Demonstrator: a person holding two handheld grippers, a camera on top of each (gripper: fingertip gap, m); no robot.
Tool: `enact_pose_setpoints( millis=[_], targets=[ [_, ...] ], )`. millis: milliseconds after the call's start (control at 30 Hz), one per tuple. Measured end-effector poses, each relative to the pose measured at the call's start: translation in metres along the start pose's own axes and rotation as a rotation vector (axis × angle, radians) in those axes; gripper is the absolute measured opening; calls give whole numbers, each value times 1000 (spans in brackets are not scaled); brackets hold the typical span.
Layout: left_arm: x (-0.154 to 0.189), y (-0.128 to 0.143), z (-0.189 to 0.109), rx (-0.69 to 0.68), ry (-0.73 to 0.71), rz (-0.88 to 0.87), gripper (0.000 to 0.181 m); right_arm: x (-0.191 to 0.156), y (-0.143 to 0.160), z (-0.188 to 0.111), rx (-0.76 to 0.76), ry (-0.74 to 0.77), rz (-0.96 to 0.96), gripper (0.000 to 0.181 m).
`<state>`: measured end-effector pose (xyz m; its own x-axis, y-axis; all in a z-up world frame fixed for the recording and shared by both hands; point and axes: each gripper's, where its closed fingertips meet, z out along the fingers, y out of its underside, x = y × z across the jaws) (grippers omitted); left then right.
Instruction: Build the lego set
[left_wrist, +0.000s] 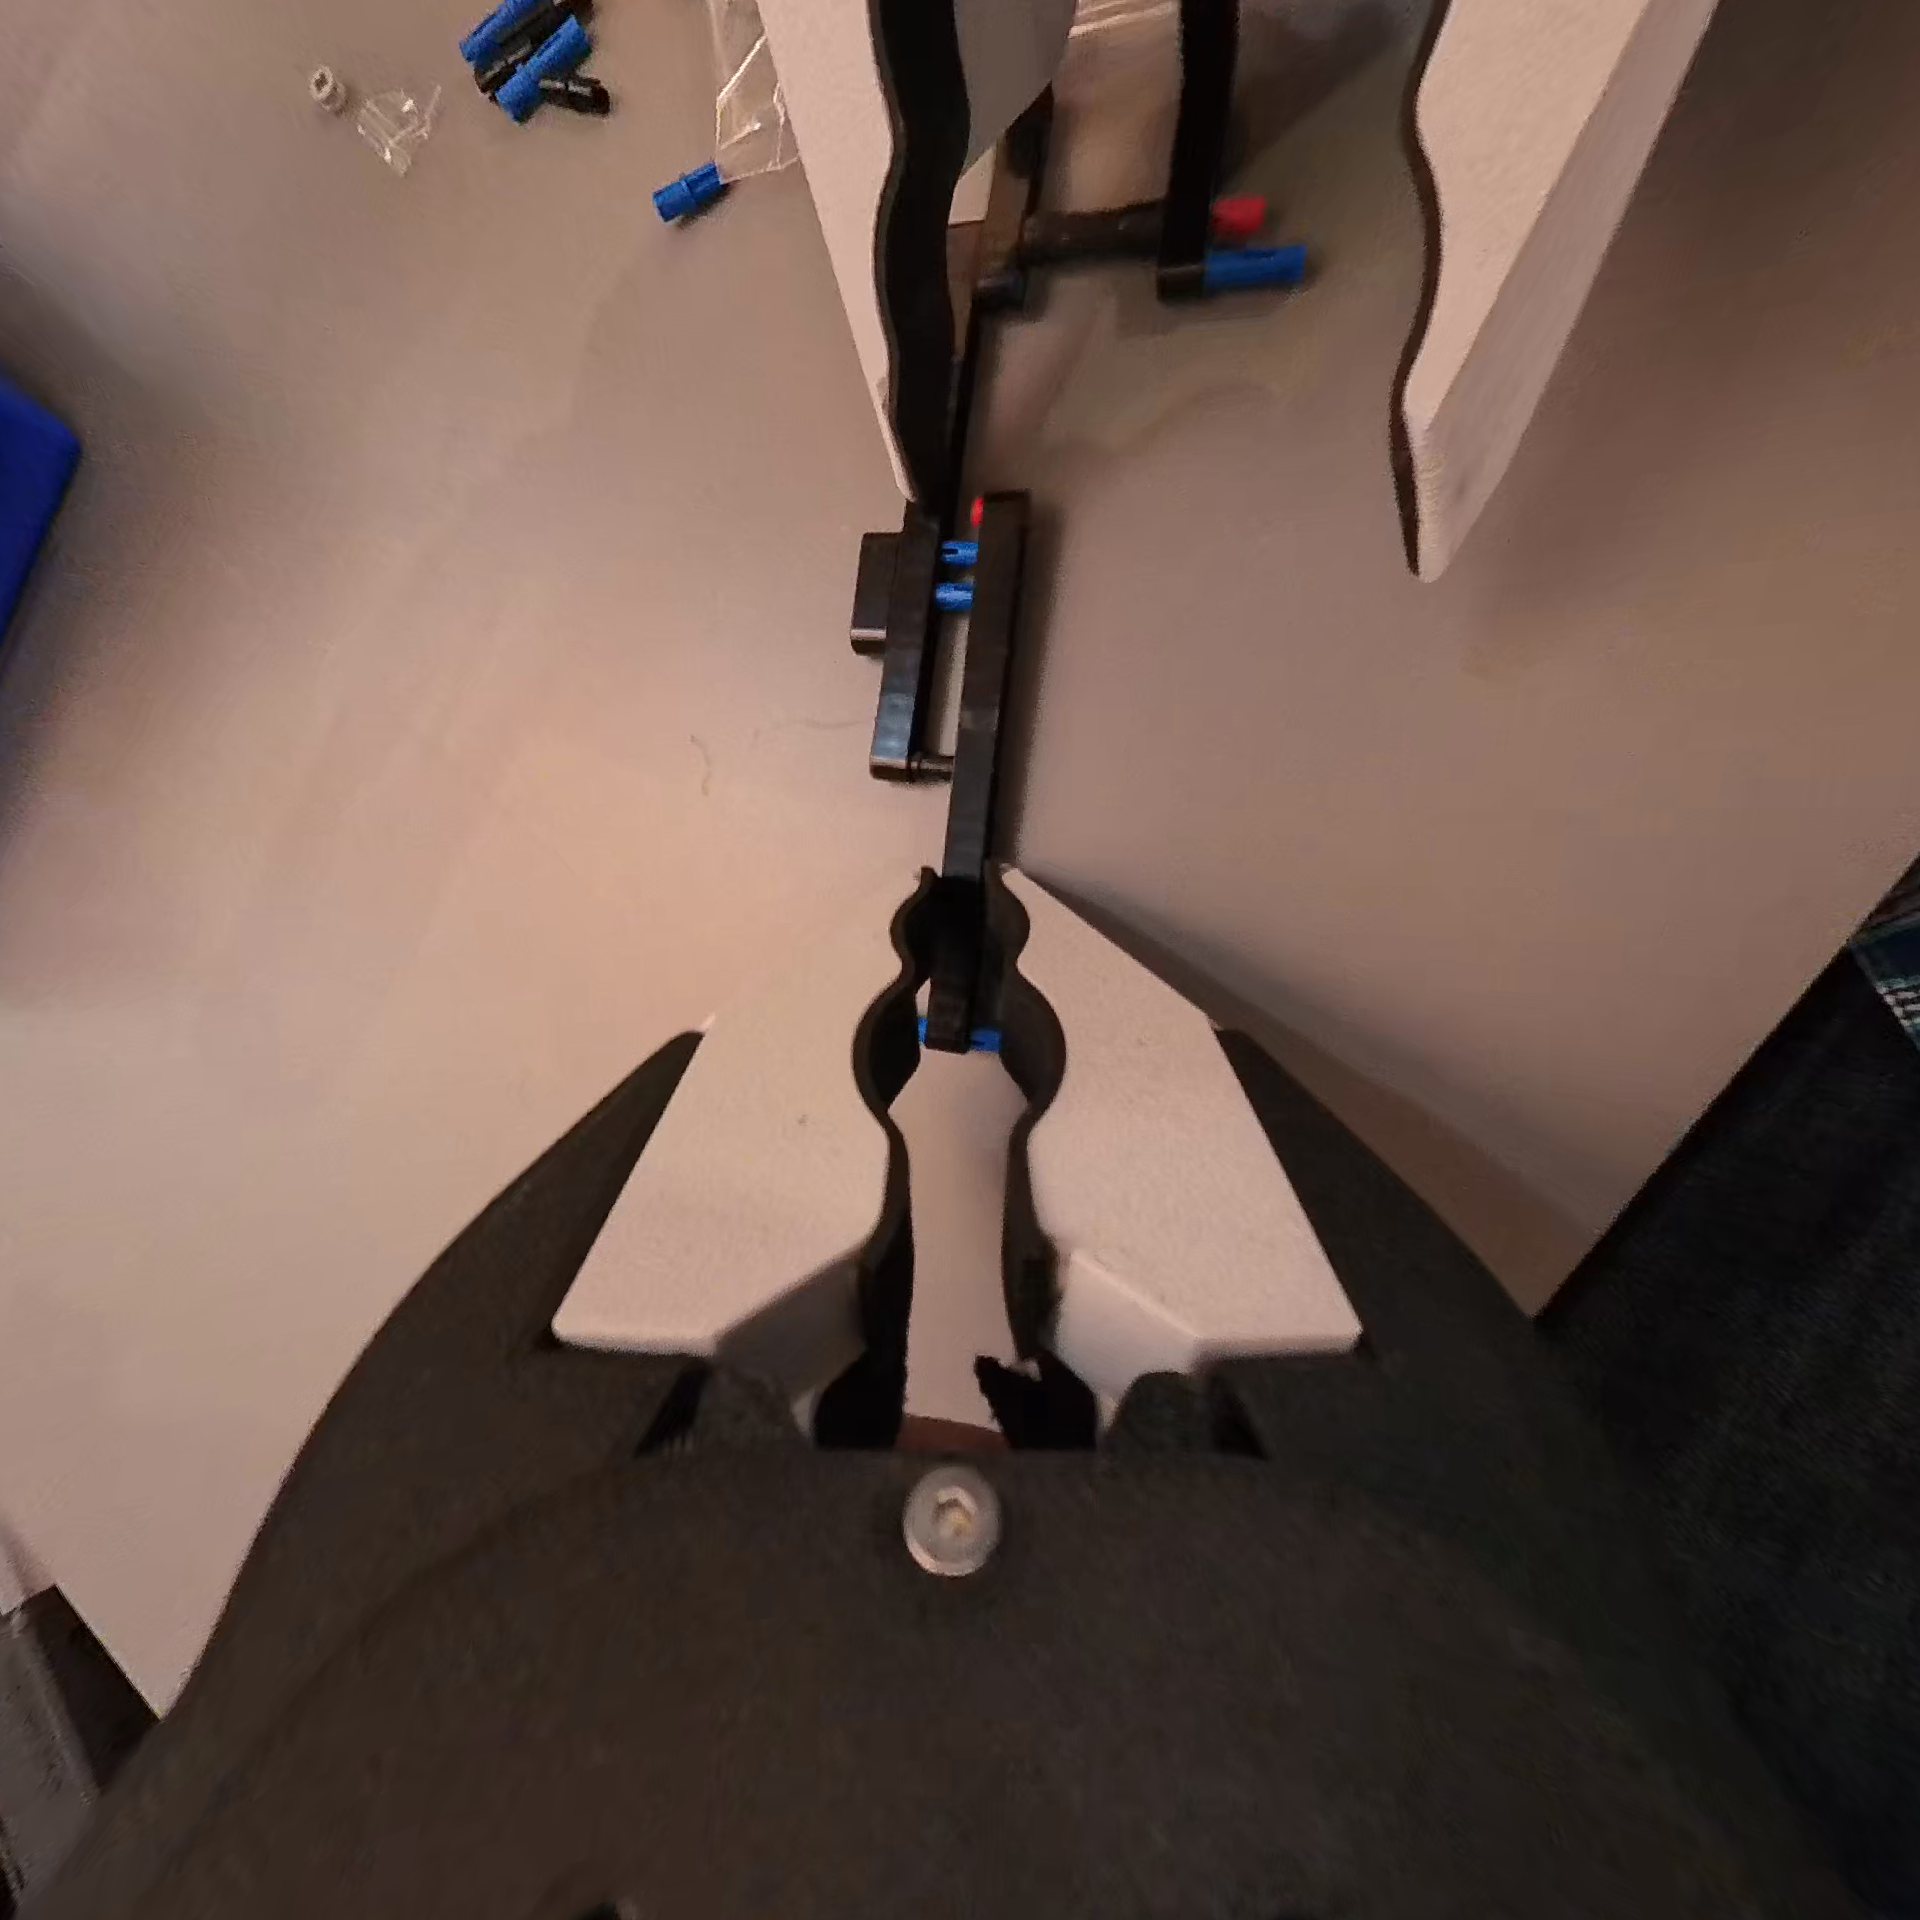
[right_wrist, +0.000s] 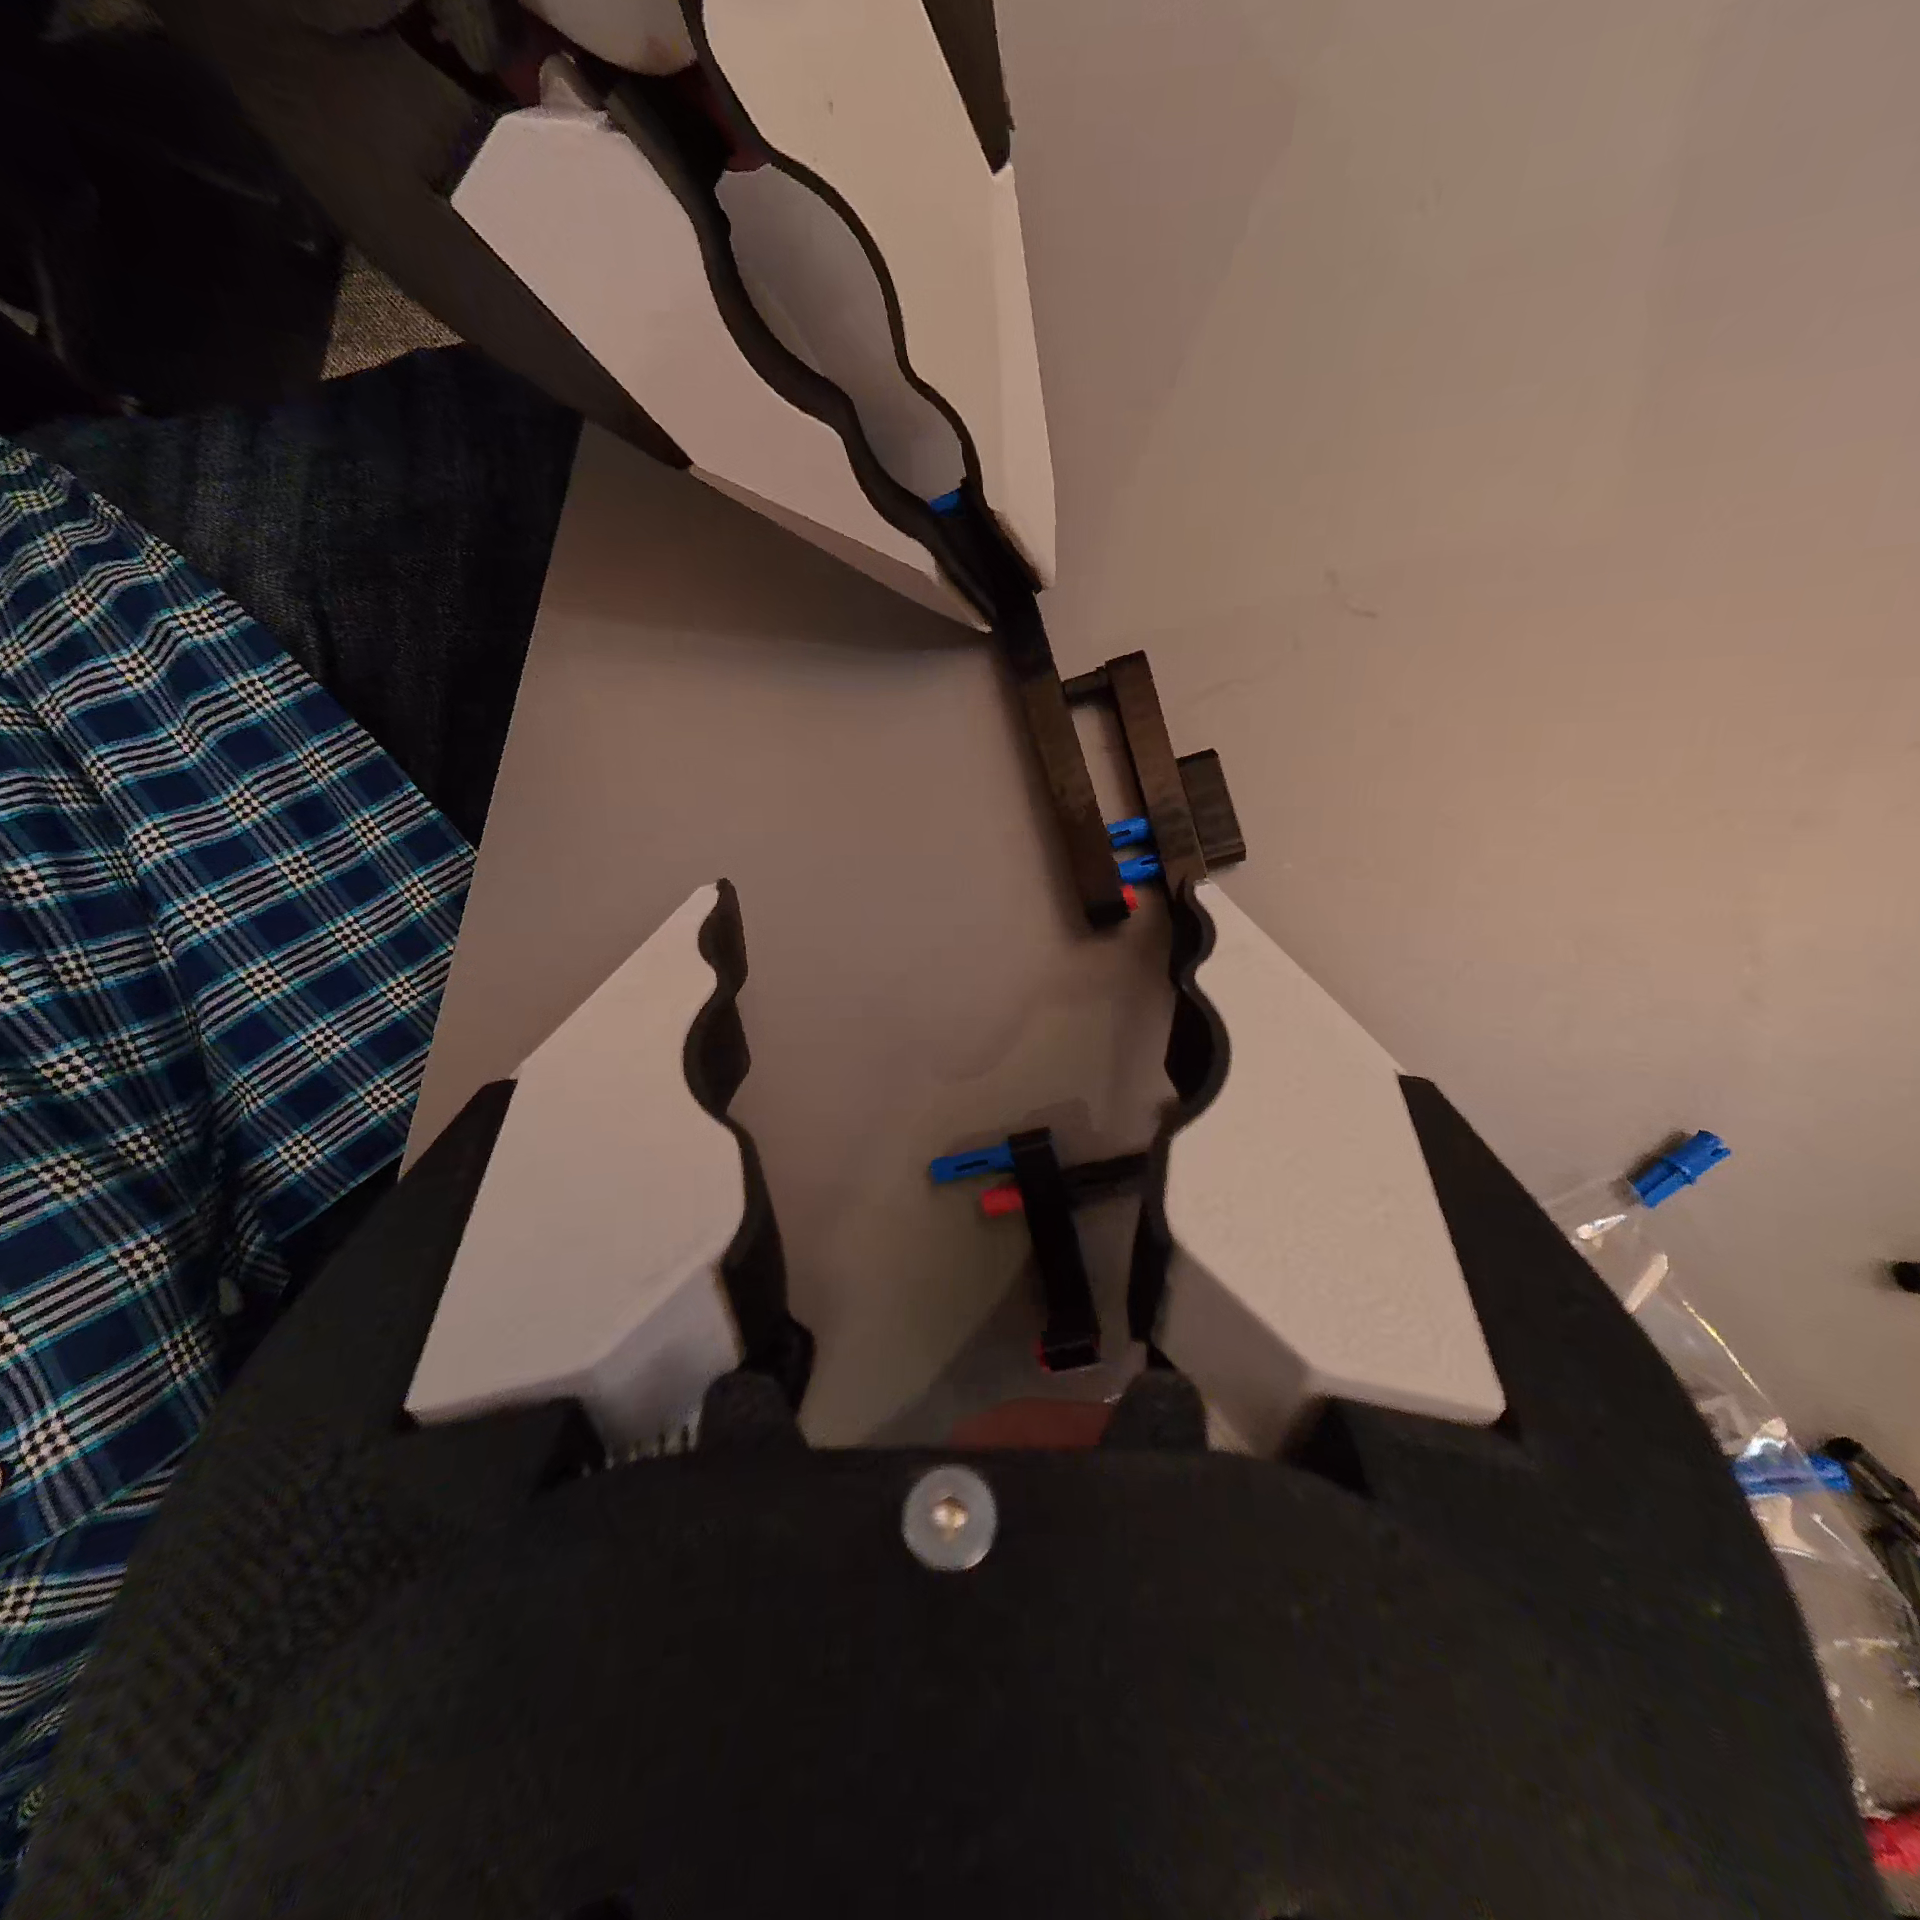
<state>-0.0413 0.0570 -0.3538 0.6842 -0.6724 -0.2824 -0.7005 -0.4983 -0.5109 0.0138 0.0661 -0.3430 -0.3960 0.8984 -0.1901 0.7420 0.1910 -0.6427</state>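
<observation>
A black lego assembly (left_wrist: 940, 644) lies on the pale table (left_wrist: 416, 727): parallel black beams joined by blue pins (left_wrist: 954, 571). My left gripper (left_wrist: 966, 883) is shut on the near end of one black beam (left_wrist: 987, 675). It shows at the top of the right wrist view (right_wrist: 997, 592), still clamped on that beam (right_wrist: 1060, 748). My right gripper (right_wrist: 956, 899) is open over the table. Between its fingers stands a short black beam with a blue pin (right_wrist: 971, 1166) and a red pin (right_wrist: 1003, 1202). Its right finger (right_wrist: 1195, 1039) lies along a long black beam of the assembly.
Loose blue and black pins (left_wrist: 530, 62) and one blue pin (left_wrist: 686, 192) lie at the far left beside clear plastic bags (left_wrist: 758, 114). A blue object (left_wrist: 31, 499) is at the left edge. Plaid cloth (right_wrist: 156, 883) lies past the table's edge. More bags (right_wrist: 1766, 1403) lie to the right. Across from one pair of fingers to the other is roughly 6 cm. The blue object (left_wrist: 31, 499) lies around 25 cm away from my right fingertips.
</observation>
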Motion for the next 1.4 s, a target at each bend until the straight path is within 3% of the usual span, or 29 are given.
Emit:
enact_pose_setpoints(
  millis=[233,533,833,1033,1267,1400],
  targets=[
    [-2,0,1,-3,-6,-6,6,0,1,-1,-18,6,-12,85],
    [-1,1,1,-4,15,21,6,13,-4,-3,-31,33,-22,79],
    [-8,0,4,-10,43,58,6,22,-2,6,-78,51,-41,65],
    [-11,0,6,-10,66,80,7,30,-1,7,-74,65,-25,41],
    [-12,5,3,-26,77,93,7,33,0,7,-64,73,-35,36],
    [-13,7,3,-33,96,111,7,34,0,7,-62,83,-55,19]
  ],
)
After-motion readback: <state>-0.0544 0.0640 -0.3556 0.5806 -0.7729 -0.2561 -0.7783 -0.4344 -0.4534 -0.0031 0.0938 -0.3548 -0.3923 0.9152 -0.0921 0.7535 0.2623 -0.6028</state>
